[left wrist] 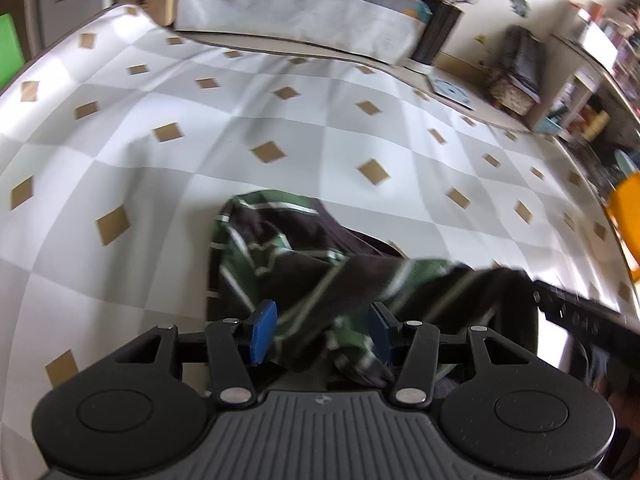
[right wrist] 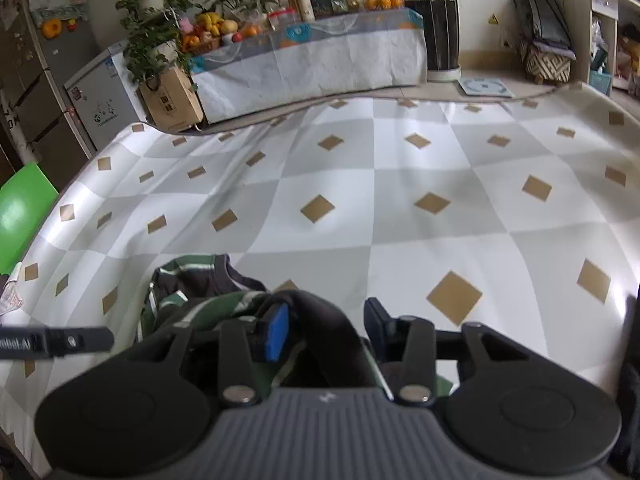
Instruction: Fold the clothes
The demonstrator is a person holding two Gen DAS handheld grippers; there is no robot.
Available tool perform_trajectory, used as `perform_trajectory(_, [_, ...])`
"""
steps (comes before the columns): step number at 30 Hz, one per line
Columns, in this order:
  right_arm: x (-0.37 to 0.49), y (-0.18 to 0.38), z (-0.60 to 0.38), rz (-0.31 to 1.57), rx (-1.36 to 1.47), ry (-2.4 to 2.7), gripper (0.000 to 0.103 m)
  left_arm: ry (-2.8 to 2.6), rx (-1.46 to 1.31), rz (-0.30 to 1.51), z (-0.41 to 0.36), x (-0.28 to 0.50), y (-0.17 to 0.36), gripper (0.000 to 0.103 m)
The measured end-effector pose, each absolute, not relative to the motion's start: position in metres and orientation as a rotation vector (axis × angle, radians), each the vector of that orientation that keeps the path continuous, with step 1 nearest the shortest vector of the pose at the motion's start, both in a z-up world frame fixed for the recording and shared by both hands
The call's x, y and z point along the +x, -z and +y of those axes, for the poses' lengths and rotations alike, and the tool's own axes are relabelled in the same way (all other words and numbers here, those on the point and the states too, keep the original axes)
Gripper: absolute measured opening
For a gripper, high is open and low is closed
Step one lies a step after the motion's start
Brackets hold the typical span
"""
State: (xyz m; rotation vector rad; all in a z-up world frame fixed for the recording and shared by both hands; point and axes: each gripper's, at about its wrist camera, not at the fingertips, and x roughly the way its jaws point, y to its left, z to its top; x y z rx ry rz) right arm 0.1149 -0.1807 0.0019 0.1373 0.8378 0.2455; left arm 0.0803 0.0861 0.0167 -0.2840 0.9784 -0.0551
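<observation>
The dark brown garment with green and white stripes lies crumpled in a loose heap on the checked white-and-grey covering with tan diamonds, close to its near edge and nearer the left side than the right as the right wrist camera frames it. Part of the fabric is bunched and raised. A collar or hem edge points toward the far edge.

In the left wrist view, I read my left gripper as parted, with its blue pads standing clear on each side. The striped cloth sits in the gap between them and below. No pad visibly presses on it.

In the right wrist view, my right gripper is likewise parted. A dark fold of the garment rises between its jaws and lies against the left blue pad. The right pad stands apart from the cloth. I read no clamping here.

Each gripper appears at the margin of the other's view, as a black bar just beside the heap.

Beyond the far edge of the covering, a long low bench draped in white cloth carries fruit and jars. A brown cardboard box stands at its left end. A tall dark planter stands at its right end.
</observation>
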Motion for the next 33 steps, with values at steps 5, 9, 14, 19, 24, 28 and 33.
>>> perform_trajectory(5, [0.1, -0.025, -0.178, 0.781, 0.067, -0.295, 0.047, 0.091, -0.283, 1.033, 0.074, 0.079, -0.007, 0.049])
perform_trajectory(9, [0.086, -0.035, -0.176, 0.76, -0.025, -0.332, 0.049, 0.119, -0.344, 1.086, 0.071, 0.079, 0.002, 0.049])
perform_trajectory(14, [0.073, -0.035, -0.17, 0.795, -0.073, -0.43, 0.049, 0.08, -0.321, 1.087, 0.069, 0.076, 0.003, 0.049])
perform_trajectory(19, [0.062, -0.018, -0.147, 0.859, -0.157, -0.544, 0.049, 0.044, -0.331, 1.097, 0.075, 0.078, 0.006, 0.049])
perform_trajectory(24, [0.051, 0.005, -0.123, 0.911, -0.288, -0.65, 0.049, 0.034, -0.341, 1.103, 0.08, 0.08, 0.009, 0.049])
perform_trajectory(28, [0.043, 0.024, -0.105, 0.912, -0.407, -0.701, 0.049, 0.037, -0.339, 1.12, 0.081, 0.081, 0.014, 0.049])
perform_trajectory(33, [0.036, 0.039, -0.089, 0.877, -0.528, -0.739, 0.049, 0.041, -0.351, 1.128, 0.082, 0.083, 0.017, 0.049])
